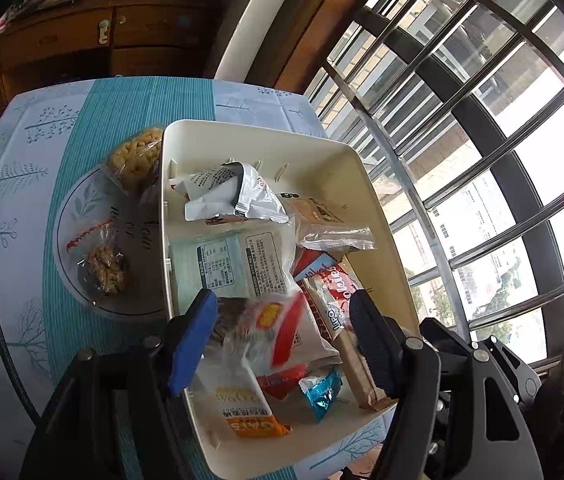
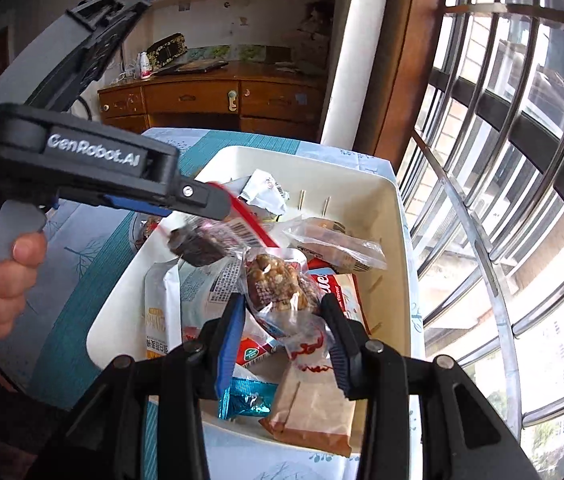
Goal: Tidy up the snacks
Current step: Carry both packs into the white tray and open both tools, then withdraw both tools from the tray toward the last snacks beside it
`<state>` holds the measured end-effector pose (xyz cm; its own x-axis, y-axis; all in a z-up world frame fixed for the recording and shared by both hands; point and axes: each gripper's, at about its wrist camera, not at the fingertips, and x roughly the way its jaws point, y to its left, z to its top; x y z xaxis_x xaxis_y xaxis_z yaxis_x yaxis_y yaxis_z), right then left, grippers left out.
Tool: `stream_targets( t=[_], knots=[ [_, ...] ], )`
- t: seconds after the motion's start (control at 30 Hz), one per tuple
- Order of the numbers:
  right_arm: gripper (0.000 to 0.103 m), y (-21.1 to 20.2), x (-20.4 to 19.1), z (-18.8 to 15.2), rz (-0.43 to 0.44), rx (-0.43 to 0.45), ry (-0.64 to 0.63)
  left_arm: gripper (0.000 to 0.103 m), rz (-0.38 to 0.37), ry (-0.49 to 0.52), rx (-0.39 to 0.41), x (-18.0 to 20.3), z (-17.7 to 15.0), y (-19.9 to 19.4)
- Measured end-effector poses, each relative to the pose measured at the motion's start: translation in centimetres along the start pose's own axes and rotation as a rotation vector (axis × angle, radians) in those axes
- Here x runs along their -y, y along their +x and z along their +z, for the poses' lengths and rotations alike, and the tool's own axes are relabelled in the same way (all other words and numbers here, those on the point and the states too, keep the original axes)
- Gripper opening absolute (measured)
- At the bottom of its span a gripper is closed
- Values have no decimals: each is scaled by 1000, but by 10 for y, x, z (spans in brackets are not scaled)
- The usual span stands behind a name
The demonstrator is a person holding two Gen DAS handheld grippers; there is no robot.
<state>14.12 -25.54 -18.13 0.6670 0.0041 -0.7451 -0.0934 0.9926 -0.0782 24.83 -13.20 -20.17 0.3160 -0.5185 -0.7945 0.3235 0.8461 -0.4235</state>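
Held two packets above the white box (image 1: 265, 130), neither one put down yet.

Pinched a clear nut packet (image 2: 279, 286) in the right gripper (image 2: 282, 306), with fingers closed against the thin wrapper, just over the pile in the box. Had a dark cake packet (image 1: 255, 322) between the widely spread fingers of the left gripper (image 1: 282, 320), also over the box; could not tell whether gripped or loose, being blurred. Risked slipping of the smooth wrappers, crushing of the nut piece, or a fall onto the tablecloth (image 1: 13, 152) beside the near wall. Could not see the box floor under the packets, nor the part of the plate (image 1: 81, 200) behind the box wall.
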Motion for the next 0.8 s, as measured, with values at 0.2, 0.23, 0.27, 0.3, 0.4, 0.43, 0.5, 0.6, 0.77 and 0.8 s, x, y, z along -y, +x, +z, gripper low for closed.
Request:
stream_targets(
  t=[0.2, 0.23, 0.27, 0.3, 0.4, 0.43, 0.5, 0.6, 0.77, 0.8],
  knots=[
    [41, -7, 28, 19, 82, -36, 144, 75, 76, -86, 6, -8, -2, -30],
    [42, -6, 32, 24, 92, -53, 163, 75, 88, -112, 8, -13, -3, -34],
    [44, -4, 35, 29, 90, -80, 176, 76, 106, -142, 7, -19, -5, -37],
    [44, -3, 38, 34, 90, -107, 188, 76, 120, -176, 2, -26, -6, -40],
    [44, -3, 40, 51, 111, -144, 204, 76, 119, -270, 3, -48, -11, -49],
    [44, -4, 39, 56, 114, -151, 204, 76, 129, -287, 14, -54, -12, -51],
    [50, -6, 38, 69, 114, -152, 194, 80, 181, -310, 21, -67, -13, -52],
    [57, -7, 34, 89, 101, -152, 161, 80, 220, -351, 25, -87, -11, -50],
    [57, -7, 26, 123, 105, -174, 156, 80, 227, -418, 11, -118, -1, -45],
    [58, -5, 24, 131, 105, -178, 156, 80, 225, -426, 7, -123, 1, -43]
  ],
)
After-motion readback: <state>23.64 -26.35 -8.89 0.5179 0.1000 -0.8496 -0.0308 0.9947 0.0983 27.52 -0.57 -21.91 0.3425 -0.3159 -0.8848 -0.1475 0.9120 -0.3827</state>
